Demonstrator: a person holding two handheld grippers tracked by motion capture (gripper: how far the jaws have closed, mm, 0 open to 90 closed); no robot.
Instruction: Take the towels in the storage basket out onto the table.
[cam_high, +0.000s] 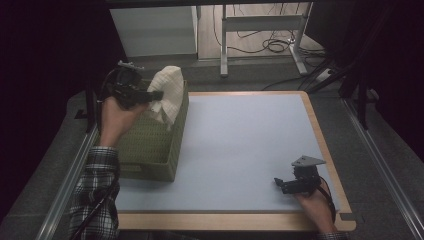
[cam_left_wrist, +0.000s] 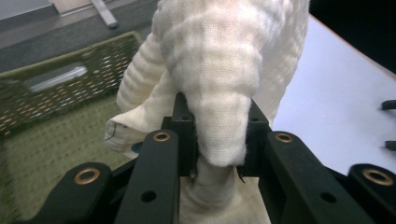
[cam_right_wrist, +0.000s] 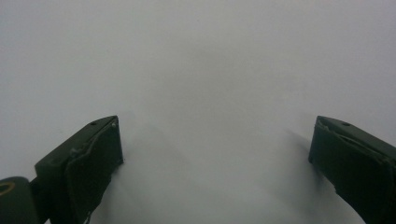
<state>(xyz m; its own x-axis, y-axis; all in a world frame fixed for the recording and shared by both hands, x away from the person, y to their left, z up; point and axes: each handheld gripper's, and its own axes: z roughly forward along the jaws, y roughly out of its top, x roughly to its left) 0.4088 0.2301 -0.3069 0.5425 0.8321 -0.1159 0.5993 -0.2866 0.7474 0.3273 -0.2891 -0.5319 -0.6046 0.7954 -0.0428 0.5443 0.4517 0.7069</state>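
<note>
Our left tool (cam_left_wrist: 217, 140) is clamped on a bunched fold of the cream-white waffle-weave cloth (cam_left_wrist: 224, 70), which hangs from the jaws above the far end of the olive-green woven rectangular basket (cam_high: 155, 145). In the left gripper view the cloth billows up in front of the jaws and trails down below them, hiding much of the basket's far wall, whose slotted handle (cam_left_wrist: 56, 79) shows to one side. Our right tool (cam_high: 281, 184) rests low over the near right part of the desk, jaws wide apart with nothing between them.

The basket stands along the left edge of the pale blue-grey desk top (cam_high: 240, 145), which is framed by a light wooden border (cam_high: 320, 135); the rest of the top lies bare between the basket and our right tool. A person's plaid sleeve (cam_high: 97, 190) runs up beside the basket's near corner. Beyond the desk, a grey carpeted floor carries a white cabinet (cam_high: 152, 30), the metal legs of another desk (cam_high: 260, 25) and loose black cables (cam_high: 272, 45). The room's sides are dark.
</note>
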